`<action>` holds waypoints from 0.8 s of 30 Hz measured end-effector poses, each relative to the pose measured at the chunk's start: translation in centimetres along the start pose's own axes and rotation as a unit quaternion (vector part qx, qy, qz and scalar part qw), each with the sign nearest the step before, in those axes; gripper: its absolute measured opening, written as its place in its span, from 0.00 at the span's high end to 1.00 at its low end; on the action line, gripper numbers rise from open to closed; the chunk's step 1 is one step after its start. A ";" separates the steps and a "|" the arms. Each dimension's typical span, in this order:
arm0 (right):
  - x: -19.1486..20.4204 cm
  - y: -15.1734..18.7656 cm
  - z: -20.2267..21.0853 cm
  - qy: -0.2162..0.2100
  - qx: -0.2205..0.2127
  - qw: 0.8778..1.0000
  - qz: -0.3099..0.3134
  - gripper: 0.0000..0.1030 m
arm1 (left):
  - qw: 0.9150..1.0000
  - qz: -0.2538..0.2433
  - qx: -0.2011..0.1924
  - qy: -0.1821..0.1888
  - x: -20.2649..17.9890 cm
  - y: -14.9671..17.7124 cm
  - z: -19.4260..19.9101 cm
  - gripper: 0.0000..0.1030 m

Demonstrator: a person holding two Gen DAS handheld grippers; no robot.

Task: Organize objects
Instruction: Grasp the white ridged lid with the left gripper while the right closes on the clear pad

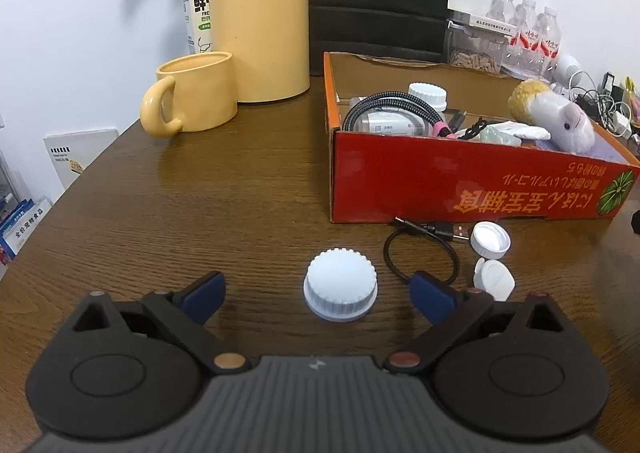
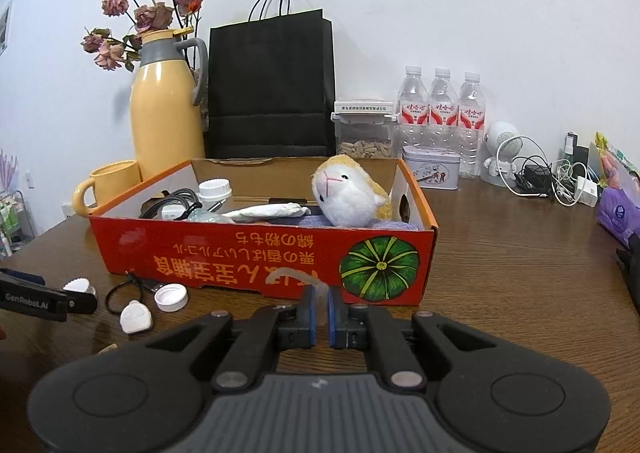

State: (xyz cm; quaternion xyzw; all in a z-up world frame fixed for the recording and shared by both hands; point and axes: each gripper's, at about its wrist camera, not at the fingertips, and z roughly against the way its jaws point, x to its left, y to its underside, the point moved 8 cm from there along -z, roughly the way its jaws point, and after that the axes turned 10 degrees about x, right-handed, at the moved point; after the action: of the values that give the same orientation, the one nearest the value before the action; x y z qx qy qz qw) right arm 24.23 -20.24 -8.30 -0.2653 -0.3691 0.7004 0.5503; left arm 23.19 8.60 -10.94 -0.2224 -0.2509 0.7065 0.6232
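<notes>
The red cardboard box (image 2: 224, 257) stands on the desk (image 1: 200, 193) as the collecting container; it already holds a plush toy (image 2: 348, 193), a white-capped bottle (image 2: 215, 189), a braided cable (image 1: 384, 103) and a rolled white cloth (image 2: 266, 211), presumably so that loose items sit together. Outside it, on the desk just in front of its printed wall, lie the items that we judge still unsorted: a large pale ribbed cap (image 1: 340, 289), a short black USB cable (image 1: 424, 249), a small open white cap (image 1: 490, 239) and a white oval lid (image 1: 494, 279).

Left gripper (image 1: 318, 295): we hold it tilted down toward the desk, jaws spread wide on either side of the ribbed cap, the blue pads (image 1: 204, 291) apart from it, so nothing is gripped. The placement suggests a straddling approach before a pinch.

Right gripper (image 2: 320, 313): we hold it low and pointed at the box's front wall near the printed green pumpkin (image 2: 380, 267). Its pads are drawn together on a thin, pale, translucent strip (image 2: 292, 277) that curls up and to the left against the box's lettering; what the strip is we cannot tell. We judge that it is destined for the box.

Behind the box, a yellow mug (image 1: 196, 93), a yellow thermos jug (image 1: 260, 17) and a black paper bag (image 2: 272, 89) stand apart from the sorting.
</notes>
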 end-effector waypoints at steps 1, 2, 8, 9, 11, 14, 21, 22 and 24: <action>0.0 0.0 0.0 0.000 0.000 1.000 0.000 0.95 | 1.000 -0.001 0.000 0.004 0.0 0.0 0.0 0.16; 0.0 0.0 0.0 0.000 -0.001 1.000 0.000 0.95 | 1.000 -0.003 0.001 0.010 -0.1 0.0 0.0 0.23; 0.0 0.0 0.0 0.000 -0.001 1.000 0.001 0.95 | 0.999 -0.010 -0.019 0.034 -0.7 -0.1 0.9 0.61; 0.0 -0.1 0.0 0.000 -0.001 1.000 0.001 0.95 | 0.999 -0.009 -0.023 0.033 -0.7 -0.2 1.1 0.61; 0.0 -0.1 0.0 0.000 -0.001 1.000 0.001 0.95 | 0.999 -0.006 -0.027 0.034 -0.7 -0.3 1.3 0.61; -0.1 -0.1 0.0 0.000 -0.001 1.000 0.001 0.95 | 0.999 0.000 -0.038 0.037 -0.5 -0.5 1.7 0.61; 0.0 -0.2 0.3 -0.001 -0.009 1.000 0.002 0.95 | 0.995 0.013 -0.086 0.049 0.0 -1.2 3.6 0.61; 0.0 -0.3 0.4 -0.002 -0.011 1.000 0.002 0.95 | 0.994 0.014 -0.094 0.052 0.0 -1.4 4.0 0.61; 0.2 -0.5 0.7 -0.007 -0.019 1.000 0.002 0.95 | 0.992 0.019 -0.108 0.058 0.2 -1.9 4.7 0.61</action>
State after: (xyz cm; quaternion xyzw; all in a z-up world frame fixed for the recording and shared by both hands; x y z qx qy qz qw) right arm 23.95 -20.15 -7.50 -0.2716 -0.3857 0.6963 0.5410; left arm 21.69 8.59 -6.14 -0.3336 -0.2853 0.6731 0.5952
